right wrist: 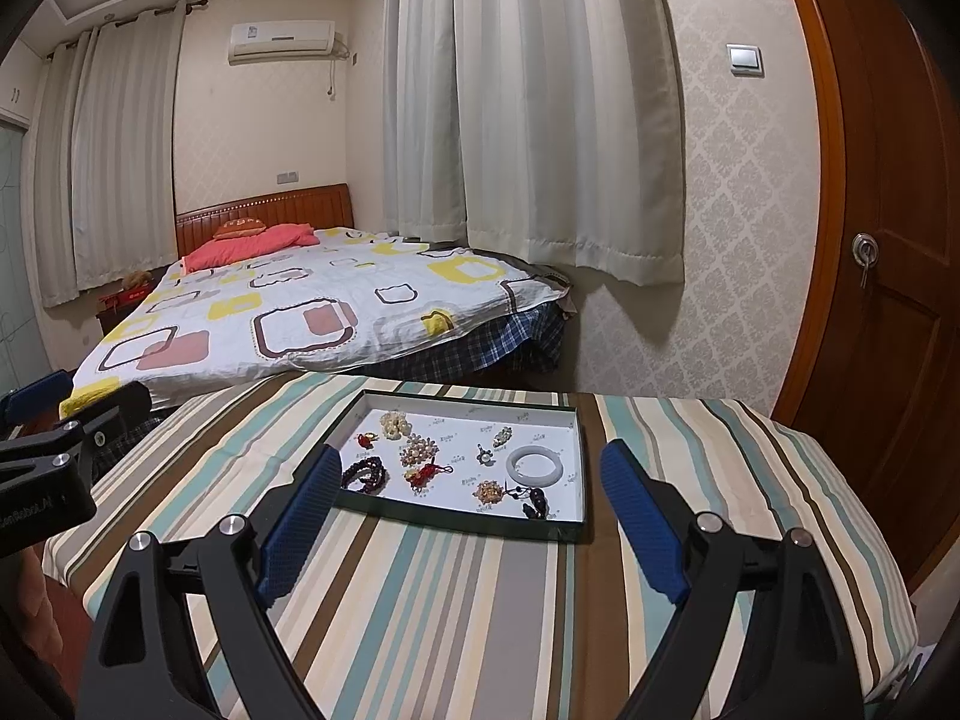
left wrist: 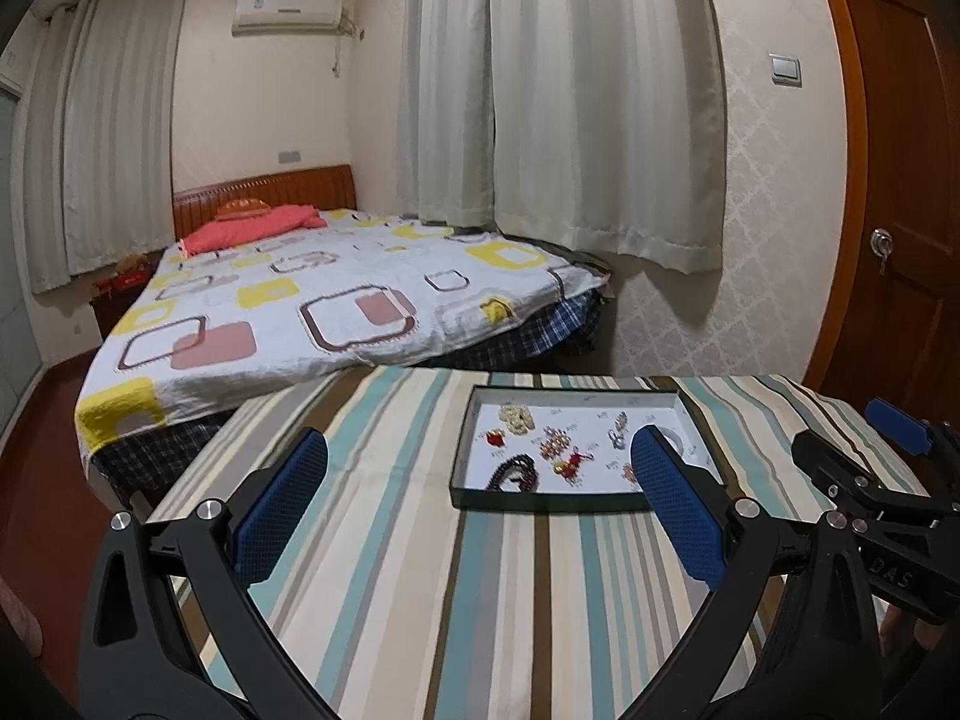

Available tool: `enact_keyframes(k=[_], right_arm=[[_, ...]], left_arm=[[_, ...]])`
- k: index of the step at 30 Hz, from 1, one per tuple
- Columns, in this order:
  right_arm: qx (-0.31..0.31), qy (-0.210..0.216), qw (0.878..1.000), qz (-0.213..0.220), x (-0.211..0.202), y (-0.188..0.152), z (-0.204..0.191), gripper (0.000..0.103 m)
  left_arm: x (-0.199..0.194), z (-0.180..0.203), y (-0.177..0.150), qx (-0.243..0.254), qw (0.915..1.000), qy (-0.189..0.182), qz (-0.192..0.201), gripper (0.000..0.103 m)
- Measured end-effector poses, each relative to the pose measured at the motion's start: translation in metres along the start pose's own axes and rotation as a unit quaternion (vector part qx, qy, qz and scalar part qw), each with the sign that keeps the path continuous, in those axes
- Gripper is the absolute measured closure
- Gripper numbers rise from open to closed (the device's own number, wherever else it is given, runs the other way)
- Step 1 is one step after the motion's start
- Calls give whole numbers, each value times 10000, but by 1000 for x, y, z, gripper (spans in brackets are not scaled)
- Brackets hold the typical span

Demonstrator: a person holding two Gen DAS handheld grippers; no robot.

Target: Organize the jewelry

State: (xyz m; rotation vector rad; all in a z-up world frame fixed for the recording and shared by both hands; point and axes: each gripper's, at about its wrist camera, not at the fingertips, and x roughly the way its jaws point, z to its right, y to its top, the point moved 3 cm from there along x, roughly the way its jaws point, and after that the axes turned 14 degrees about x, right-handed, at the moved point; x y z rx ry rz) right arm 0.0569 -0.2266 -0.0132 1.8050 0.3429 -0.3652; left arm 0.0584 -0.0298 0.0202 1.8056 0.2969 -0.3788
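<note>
Tray (right wrist: 575,483): on the striped desk (right wrist: 456,618), at 12 o'clock from both grippers.
Bangle (right wrist: 534,465): tray's 3 o'clock side; likely stiff, slippery, breakable; pinch across the rim.
Bead strand (right wrist: 365,473): limp, light.
Left gripper (left wrist: 480,507): open, empty.
Right gripper (right wrist: 468,519): open, empty.

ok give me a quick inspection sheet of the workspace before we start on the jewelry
surface: table under a striped cloth, bare in front of the tray
job's things: shallow dark-rimmed tray holding a white bangle, dark bead bracelet, pearl brooch, red tassel charm and other small pieces, all loose
clutter: nothing seen on the cloth outside the tray
grippers: left gripper open, empty, short of the tray; right gripper open, empty, near the tray's front edge
cables: nothing seen on the table
surroundings: bed behind the table, curtains, wooden door at the right
</note>
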Motion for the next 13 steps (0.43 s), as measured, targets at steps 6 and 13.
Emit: enact_keyframes(k=[6, 13], right_arm=[[-4, 16, 10000, -26, 0, -4, -2, 18], [56, -21, 9999, -82, 7, -8, 5, 18]], left_arm=[[4, 0, 1, 79, 10000, 2, 60, 4], [25, -6, -8, -13, 9997, -163, -187, 4]])
